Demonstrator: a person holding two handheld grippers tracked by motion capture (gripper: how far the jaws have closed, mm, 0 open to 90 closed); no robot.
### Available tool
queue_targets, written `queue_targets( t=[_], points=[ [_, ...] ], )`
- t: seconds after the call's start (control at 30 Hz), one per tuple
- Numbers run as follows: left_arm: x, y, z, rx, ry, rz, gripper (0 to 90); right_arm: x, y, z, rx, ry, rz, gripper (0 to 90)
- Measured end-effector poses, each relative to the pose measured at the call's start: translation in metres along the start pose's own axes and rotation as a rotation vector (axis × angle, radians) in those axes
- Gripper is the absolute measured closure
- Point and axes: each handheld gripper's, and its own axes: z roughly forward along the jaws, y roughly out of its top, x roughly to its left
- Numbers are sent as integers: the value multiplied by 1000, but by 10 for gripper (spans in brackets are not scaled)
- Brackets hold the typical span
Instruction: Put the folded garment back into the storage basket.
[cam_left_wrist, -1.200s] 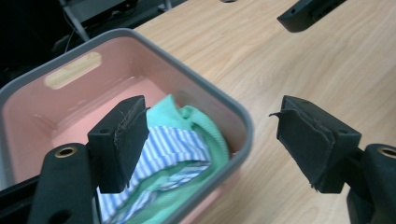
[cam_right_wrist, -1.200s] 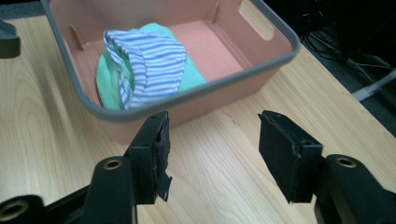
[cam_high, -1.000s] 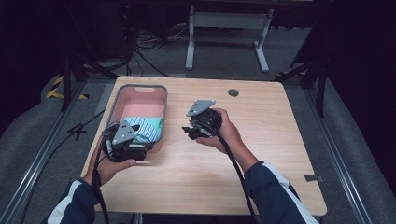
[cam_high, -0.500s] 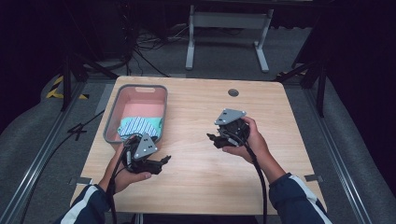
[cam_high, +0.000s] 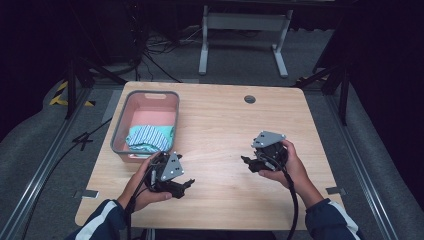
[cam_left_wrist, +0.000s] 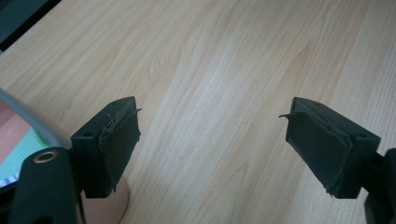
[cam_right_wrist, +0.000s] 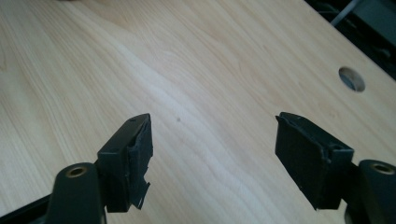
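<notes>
Cloth binned, both grippers empty

Our left gripper (cam_high: 186, 185) and right gripper (cam_high: 246, 162) have just been opening, nothing between them; the cloth (cam_high: 148, 137) lies in the bin (cam_high: 118, 131), so we're clear.

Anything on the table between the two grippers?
No. In the high view only bare table lies between the left gripper and the right gripper.
</notes>
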Motion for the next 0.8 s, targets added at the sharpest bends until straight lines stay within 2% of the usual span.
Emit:
queue_targets(
  t=[0.17, 0.3, 0.33, 0.37, 0.4, 0.57, 0.77, 0.8],
  points=[
    [-4, -7, 12, 34, -21, 19, 181, 1, -22, -3, 6, 2, 6, 275],
    [-4, -15, 22, 53, -36, 11, 182, 2, -43, -5, 12, 3, 11, 276],
    [-4, -15, 22, 53, -36, 11, 182, 2, -43, -5, 12, 3, 11, 276],
    [-4, -17, 24, 53, -39, 7, 185, 2, -52, -6, 11, 2, 15, 275],
    [-4, -19, 27, 65, -46, 21, 184, 2, -57, -7, 8, 5, 18, 275],
    [-4, -25, 33, 71, -61, 17, 182, 0, -77, -10, 11, -1, 36, 273],
    [0, -34, 40, 67, -95, -7, 181, -6, -106, -16, 21, -13, 91, 273],
    [0, -35, 40, 68, -95, -9, 181, -8, -112, -18, 22, -14, 115, 273]
  ],
)
